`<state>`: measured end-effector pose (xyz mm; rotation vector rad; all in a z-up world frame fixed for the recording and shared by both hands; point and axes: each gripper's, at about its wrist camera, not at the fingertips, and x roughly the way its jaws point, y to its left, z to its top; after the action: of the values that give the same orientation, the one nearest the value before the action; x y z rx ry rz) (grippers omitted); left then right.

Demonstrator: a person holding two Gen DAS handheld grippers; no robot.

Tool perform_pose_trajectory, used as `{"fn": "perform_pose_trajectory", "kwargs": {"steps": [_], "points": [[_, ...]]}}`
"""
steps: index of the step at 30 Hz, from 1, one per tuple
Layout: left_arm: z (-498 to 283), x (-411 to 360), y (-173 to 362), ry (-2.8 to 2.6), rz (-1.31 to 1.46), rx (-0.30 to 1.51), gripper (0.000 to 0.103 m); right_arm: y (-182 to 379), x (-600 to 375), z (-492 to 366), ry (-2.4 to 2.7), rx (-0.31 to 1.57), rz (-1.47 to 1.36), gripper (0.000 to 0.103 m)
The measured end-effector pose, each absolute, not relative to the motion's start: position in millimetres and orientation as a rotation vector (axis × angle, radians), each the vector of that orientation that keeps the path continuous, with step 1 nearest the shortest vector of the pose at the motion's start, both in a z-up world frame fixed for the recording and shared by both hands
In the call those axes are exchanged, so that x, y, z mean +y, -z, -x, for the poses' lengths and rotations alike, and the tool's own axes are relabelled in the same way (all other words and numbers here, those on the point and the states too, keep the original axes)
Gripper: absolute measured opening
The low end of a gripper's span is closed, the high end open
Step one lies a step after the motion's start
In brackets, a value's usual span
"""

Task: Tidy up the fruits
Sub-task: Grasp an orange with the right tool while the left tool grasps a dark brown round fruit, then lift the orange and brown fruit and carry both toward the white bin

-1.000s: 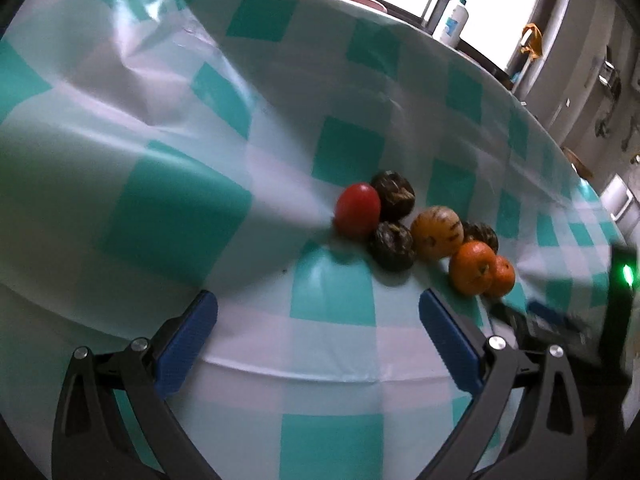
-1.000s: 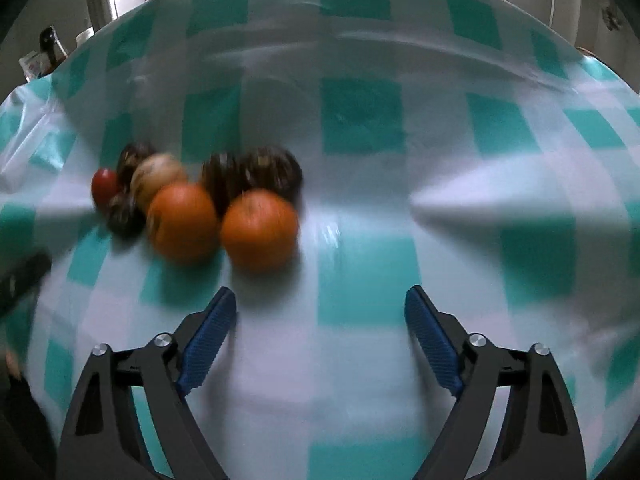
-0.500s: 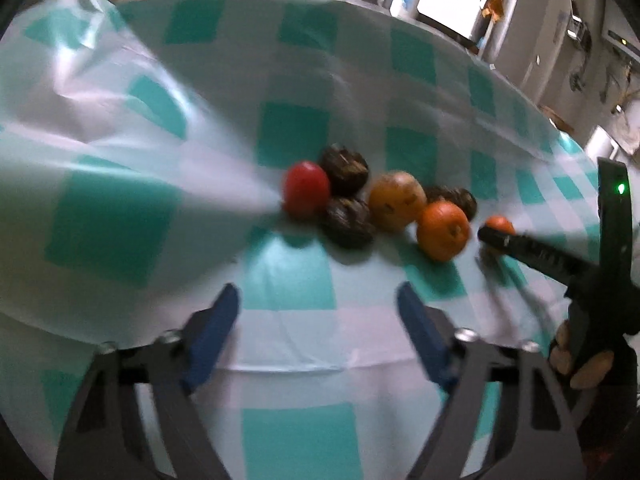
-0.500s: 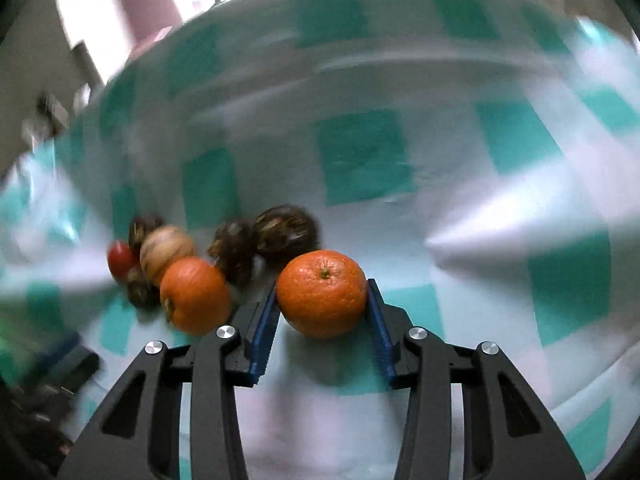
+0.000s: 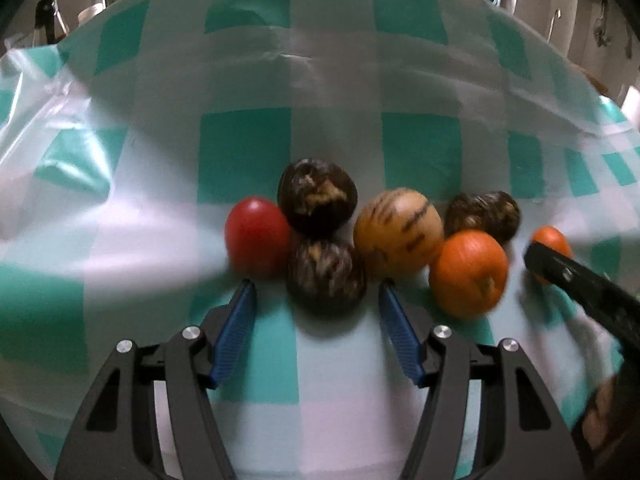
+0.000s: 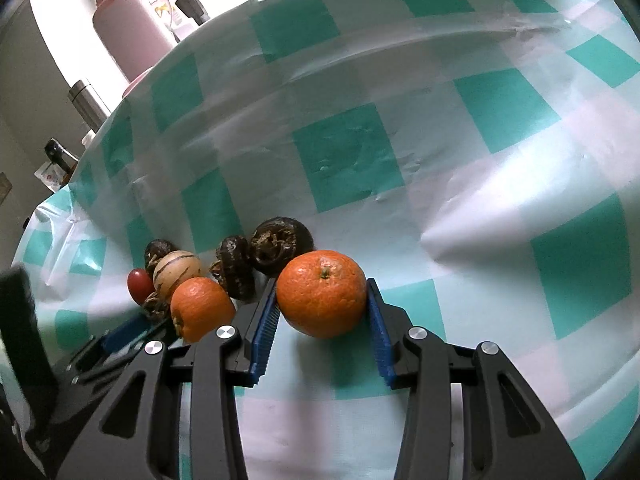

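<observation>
A cluster of fruit lies on the teal-checked tablecloth (image 5: 420, 148): a red tomato (image 5: 258, 236), three dark wrinkled fruits, a striped yellow fruit (image 5: 398, 234) and an orange (image 5: 468, 274). My left gripper (image 5: 316, 285) is closing, and the nearest dark fruit (image 5: 326, 276) sits between its blue pads with a gap on each side. My right gripper (image 6: 321, 283) is shut on a second orange (image 6: 322, 294) at the right end of the cluster. That orange still rests on the cloth. The right gripper's black finger (image 5: 580, 280) enters the left wrist view from the right.
A pink bottle (image 6: 128, 20) and a steel cup (image 6: 88, 100) stand beyond the table's far left edge. The cloth is creased into ridges (image 6: 460, 236) right of the fruit. A hand (image 5: 608, 412) shows at the lower right of the left wrist view.
My right gripper went from wide open to shut on the orange. My left gripper came up to the fruits and narrowed around the near dark fruit.
</observation>
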<state>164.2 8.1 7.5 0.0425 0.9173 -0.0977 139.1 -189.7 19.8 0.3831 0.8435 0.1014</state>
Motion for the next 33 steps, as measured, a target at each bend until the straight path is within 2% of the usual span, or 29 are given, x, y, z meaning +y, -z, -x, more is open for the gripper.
{"fn": "perform_pose_trajectory", "kwargs": {"steps": [3, 5, 17, 27, 33], "points": [[-170.6, 4.0, -6.7, 0.082, -0.051, 0.918, 0.061, -15.9, -188.7, -142.6, -0.107, 0.843, -0.383, 0.042], [-169.7, 7.0, -7.6, 0.087, -0.030, 0.906, 0.040, -14.5, -188.5, -143.1, -0.111, 0.844, -0.382, 0.042], [-100.8, 39.3, -24.6, 0.095, 0.111, 0.804, 0.040, -11.0, -197.2, -140.1, -0.128, 0.833, -0.404, 0.042], [-93.5, 68.7, -27.3, 0.077, 0.188, 0.768, 0.040, -9.4, -205.9, -138.5, -0.135, 0.823, -0.426, 0.042], [-59.1, 90.1, -35.8, 0.045, 0.265, 0.729, 0.040, -17.1, -208.7, -123.8, -0.123, 0.789, -0.425, 0.042]]}}
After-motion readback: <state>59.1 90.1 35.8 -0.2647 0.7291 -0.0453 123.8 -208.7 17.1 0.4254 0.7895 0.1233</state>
